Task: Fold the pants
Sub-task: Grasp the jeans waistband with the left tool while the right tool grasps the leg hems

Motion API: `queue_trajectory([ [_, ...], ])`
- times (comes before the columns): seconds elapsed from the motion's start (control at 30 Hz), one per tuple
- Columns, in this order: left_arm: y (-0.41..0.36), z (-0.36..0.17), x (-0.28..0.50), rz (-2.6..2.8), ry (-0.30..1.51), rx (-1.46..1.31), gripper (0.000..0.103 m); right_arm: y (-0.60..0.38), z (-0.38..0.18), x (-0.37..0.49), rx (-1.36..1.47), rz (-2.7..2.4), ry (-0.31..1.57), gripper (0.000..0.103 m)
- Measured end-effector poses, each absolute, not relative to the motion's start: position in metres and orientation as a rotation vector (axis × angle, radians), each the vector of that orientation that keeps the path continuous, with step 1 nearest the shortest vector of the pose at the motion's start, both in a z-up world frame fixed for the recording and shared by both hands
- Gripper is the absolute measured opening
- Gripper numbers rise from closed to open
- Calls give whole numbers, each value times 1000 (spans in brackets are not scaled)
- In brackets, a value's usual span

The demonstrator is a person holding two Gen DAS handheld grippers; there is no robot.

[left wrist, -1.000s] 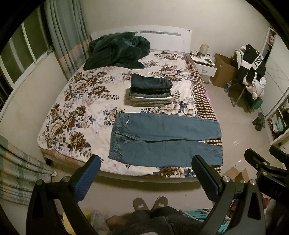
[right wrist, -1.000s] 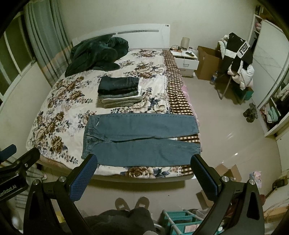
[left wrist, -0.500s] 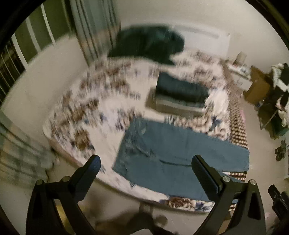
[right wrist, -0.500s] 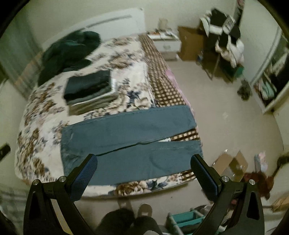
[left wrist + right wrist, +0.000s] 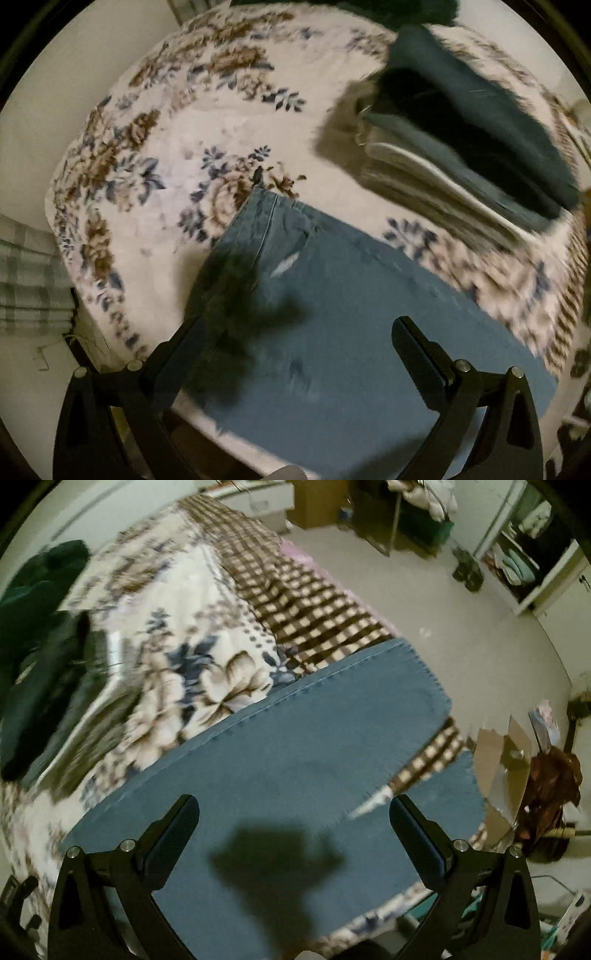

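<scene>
Blue jeans lie flat on the floral bedspread. The left wrist view shows their waist end; the right wrist view shows the leg ends, with the hems near the bed's right side. My left gripper is open and empty, hovering just above the waist end. My right gripper is open and empty, hovering just above the legs. Each casts a shadow on the denim.
A stack of folded pants sits on the bed beyond the jeans, also at the left in the right wrist view. A dark green blanket lies near the headboard. Cardboard and clutter lie on the floor to the right.
Both grippers have moved from standing back at the foot of the bed to close above the jeans, the left over the waist, the right over the legs. Both stay open.
</scene>
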State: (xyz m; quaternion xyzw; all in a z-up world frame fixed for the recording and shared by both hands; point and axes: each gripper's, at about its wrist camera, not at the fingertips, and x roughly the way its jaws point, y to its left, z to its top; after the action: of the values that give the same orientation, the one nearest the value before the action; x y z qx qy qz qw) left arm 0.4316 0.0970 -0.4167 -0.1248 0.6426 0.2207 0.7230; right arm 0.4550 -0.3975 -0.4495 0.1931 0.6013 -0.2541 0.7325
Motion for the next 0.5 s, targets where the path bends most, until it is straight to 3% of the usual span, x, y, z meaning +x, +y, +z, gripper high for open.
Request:
queue_trajectory([
  [0.27, 147, -550, 515, 610, 1568, -494, 103, -422, -564, 527, 457, -653, 1397, 103],
  [0.5, 164, -594, 531, 675, 1607, -621, 103, -438, -618, 554, 506, -695, 1454, 103],
])
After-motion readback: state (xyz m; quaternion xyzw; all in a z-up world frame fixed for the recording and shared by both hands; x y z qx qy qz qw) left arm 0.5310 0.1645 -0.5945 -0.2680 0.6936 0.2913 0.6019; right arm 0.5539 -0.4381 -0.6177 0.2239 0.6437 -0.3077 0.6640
